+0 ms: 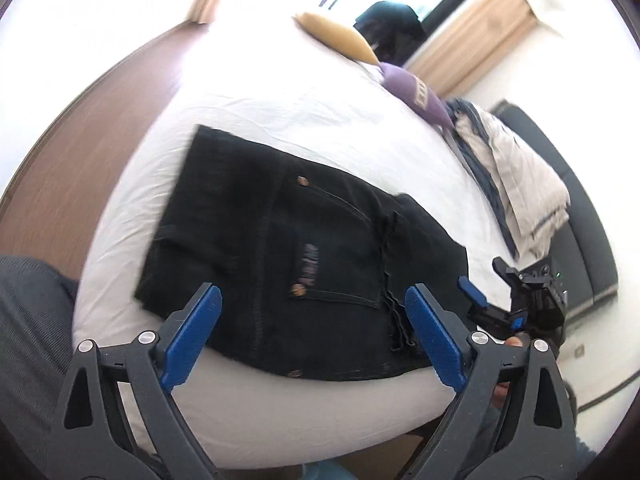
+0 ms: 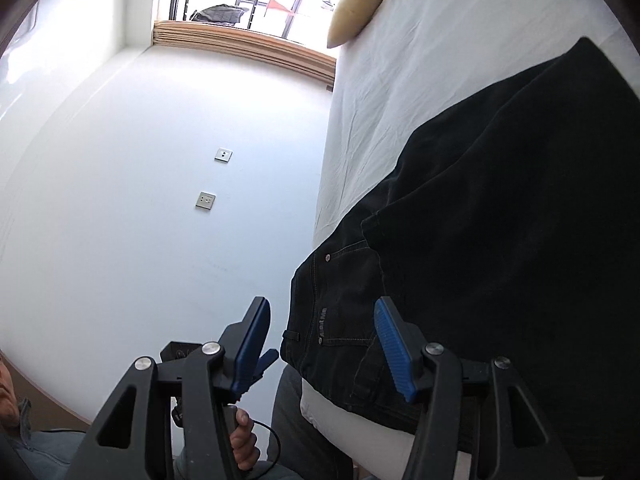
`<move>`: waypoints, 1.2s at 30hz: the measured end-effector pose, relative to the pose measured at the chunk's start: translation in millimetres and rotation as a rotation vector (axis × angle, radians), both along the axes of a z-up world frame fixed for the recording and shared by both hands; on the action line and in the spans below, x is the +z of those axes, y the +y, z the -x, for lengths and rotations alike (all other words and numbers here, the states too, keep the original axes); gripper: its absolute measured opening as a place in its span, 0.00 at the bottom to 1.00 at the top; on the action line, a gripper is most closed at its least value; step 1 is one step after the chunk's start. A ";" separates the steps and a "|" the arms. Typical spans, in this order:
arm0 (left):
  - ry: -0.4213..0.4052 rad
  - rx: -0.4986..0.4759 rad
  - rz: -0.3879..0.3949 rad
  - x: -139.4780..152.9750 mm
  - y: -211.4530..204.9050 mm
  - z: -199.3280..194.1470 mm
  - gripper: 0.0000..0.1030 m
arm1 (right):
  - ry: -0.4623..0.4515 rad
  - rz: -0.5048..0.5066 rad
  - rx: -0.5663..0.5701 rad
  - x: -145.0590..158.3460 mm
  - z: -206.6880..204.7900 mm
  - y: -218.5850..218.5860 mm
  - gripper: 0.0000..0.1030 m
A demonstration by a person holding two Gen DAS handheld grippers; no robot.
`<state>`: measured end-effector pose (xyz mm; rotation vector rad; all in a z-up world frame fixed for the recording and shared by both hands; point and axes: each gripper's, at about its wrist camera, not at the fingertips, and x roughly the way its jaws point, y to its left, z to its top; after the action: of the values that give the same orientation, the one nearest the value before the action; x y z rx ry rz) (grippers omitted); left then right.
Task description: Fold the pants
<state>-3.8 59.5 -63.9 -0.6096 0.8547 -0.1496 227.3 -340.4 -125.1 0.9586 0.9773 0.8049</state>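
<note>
Black denim pants (image 1: 288,248) lie folded into a rough rectangle on the white bed (image 1: 280,128), back pocket and label facing up. My left gripper (image 1: 314,300) is open and empty, hovering just above the near edge of the pants. In the right wrist view the pants (image 2: 500,220) fill the right side, waistband end hanging slightly over the bed edge. My right gripper (image 2: 320,316) is open and empty beside that end; it also shows in the left wrist view (image 1: 480,300) to the right of the pants.
A yellow pillow (image 1: 340,36) and a purple cushion (image 1: 416,88) lie at the far end of the bed, with a folded beige and blue blanket (image 1: 516,184) at its right side. A white wall (image 2: 180,180) with two sockets stands beside the bed. Wooden floor (image 1: 80,140) lies left.
</note>
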 end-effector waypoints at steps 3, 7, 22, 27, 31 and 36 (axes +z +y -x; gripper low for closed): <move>0.008 0.147 0.077 -9.6 36.9 24.9 0.91 | 0.026 -0.028 0.019 -10.2 -11.4 16.9 0.57; 0.068 0.244 0.223 -40.7 54.8 27.1 0.91 | 0.044 -0.057 0.030 -15.3 -21.3 32.8 0.57; 0.085 0.327 0.543 -111.3 63.5 -7.0 0.66 | 0.085 -0.114 0.049 -35.4 -25.9 43.5 0.57; 0.116 0.324 0.589 -122.5 69.3 -14.9 0.29 | 0.088 -0.090 0.079 -32.0 -38.1 54.1 0.57; 0.130 0.300 0.590 -126.5 70.9 -22.8 0.19 | 0.125 -0.021 0.121 -35.3 -55.3 72.7 0.58; 0.107 0.264 0.543 -109.2 68.4 -26.3 0.14 | 0.232 0.156 0.138 -62.3 -69.7 95.4 0.42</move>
<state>22.5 127.8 -173.1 -1.2413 0.8294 -0.1086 296.9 -245.1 -187.5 0.8684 1.2995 0.7296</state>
